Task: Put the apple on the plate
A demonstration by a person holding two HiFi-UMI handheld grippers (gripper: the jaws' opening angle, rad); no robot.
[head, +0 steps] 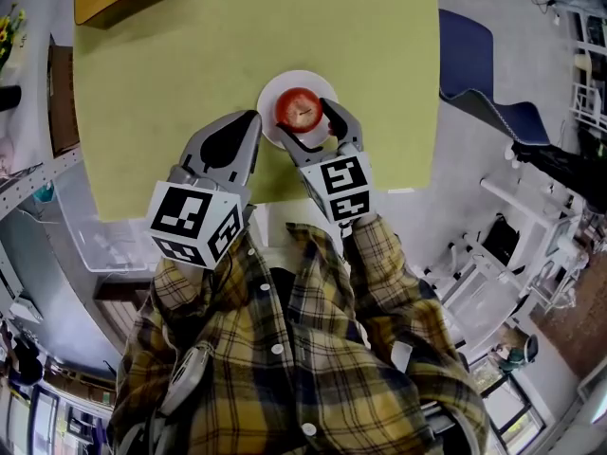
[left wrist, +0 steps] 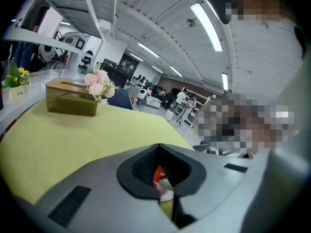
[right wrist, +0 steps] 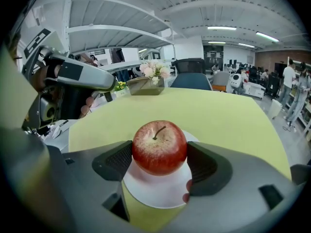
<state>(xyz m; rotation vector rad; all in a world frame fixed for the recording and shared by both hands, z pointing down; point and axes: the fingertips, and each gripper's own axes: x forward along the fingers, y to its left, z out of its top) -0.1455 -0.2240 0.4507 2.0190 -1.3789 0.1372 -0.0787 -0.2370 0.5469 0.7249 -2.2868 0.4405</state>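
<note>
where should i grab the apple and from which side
Across the apple at its widest middle, a jaw on each flank, coming in level from the near side. It stands stem up over the plate, and the right claw grips it so.

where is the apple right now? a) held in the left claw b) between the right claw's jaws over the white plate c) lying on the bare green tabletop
B: the right gripper view shows the right claw closed on the apple, with the plate right beneath it.
</note>
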